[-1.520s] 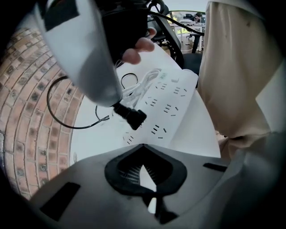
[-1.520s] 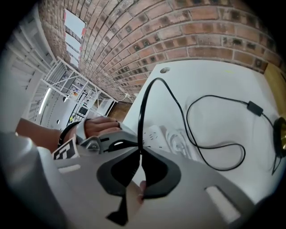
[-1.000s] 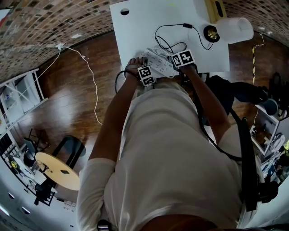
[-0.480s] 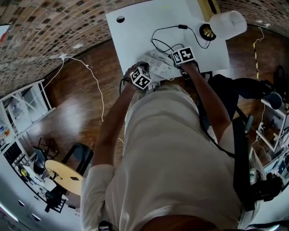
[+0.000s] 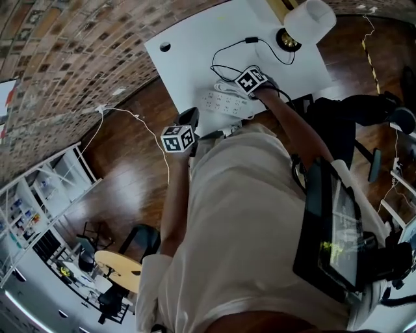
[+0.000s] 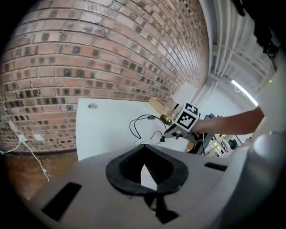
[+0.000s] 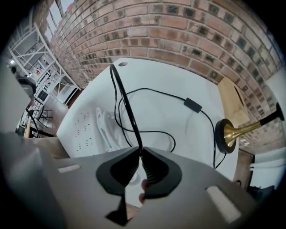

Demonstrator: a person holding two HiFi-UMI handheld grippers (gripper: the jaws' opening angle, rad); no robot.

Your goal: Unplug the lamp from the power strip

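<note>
The right hand-held gripper is closed narrowly on the lamp's black cord, which is pinched between the jaw tips and is seen running straight away from them. This gripper is pointed down at the white surface, just right of the power strip. The strip is laid flat near the surface's near edge, and a coiled white cable is seen just beside its sockets. Whether the plug is seated in the strip cannot be told. The cord is looped over the surface, past an inline switch, to the lamp, which is stood at the far right corner on a brass base.

The left hand-held gripper is held up off the surface, above the wooden floor by the near left corner. Its jaws are brought together with nothing between them. A brick wall is seen behind the surface.
</note>
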